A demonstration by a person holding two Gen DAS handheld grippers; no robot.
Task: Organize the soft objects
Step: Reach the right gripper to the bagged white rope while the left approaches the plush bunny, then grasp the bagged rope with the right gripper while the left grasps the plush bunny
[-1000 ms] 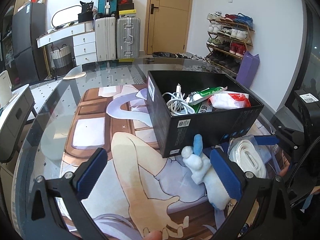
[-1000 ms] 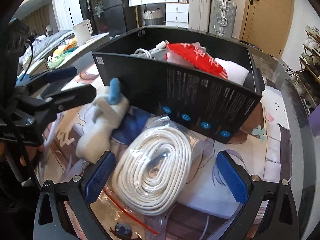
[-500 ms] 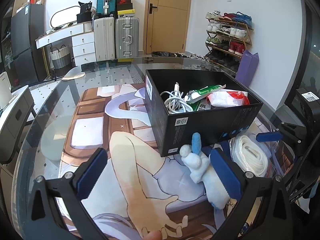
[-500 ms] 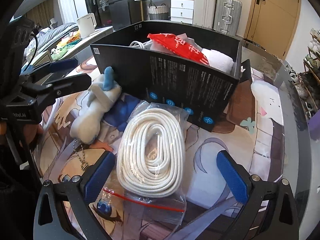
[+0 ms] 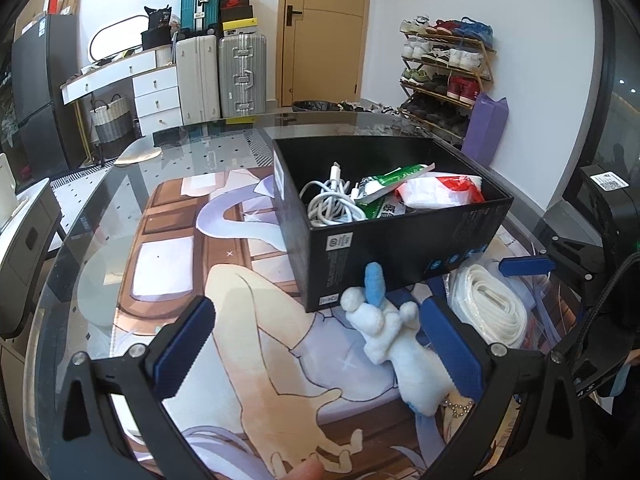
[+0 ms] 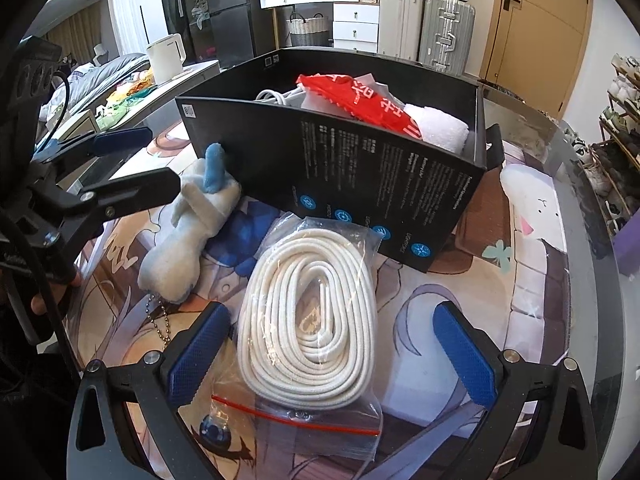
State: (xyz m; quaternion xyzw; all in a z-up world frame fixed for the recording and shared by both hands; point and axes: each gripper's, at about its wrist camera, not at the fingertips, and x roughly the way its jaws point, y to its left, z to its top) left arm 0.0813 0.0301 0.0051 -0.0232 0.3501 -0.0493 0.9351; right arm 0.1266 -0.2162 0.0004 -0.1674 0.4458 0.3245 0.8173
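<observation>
One plush toy [image 5: 394,336], white with a single blue ear, lies on the printed mat [image 5: 240,320] against the near corner of the black box [image 5: 400,248]; its long axis runs from the ear end, which touches the box wall, back toward the left gripper [image 5: 320,344], with a bead chain [image 6: 158,322] trailing from its rear end. One coil of white rope [image 6: 312,316] in a clear zip bag with a red seal lies just beside the plush, long axis pointing toward the box wall. One black box, open-topped, holds one white cable bundle [image 5: 332,204], one green packet [image 5: 384,190], one red-and-white packet [image 5: 440,192] and one white towel roll [image 6: 442,128]. Left gripper: fingers spread wide, holding nothing, its right pad beside the plush. Right gripper [image 6: 332,352]: fingers spread wide on either side of the rope bag, not clamped.
</observation>
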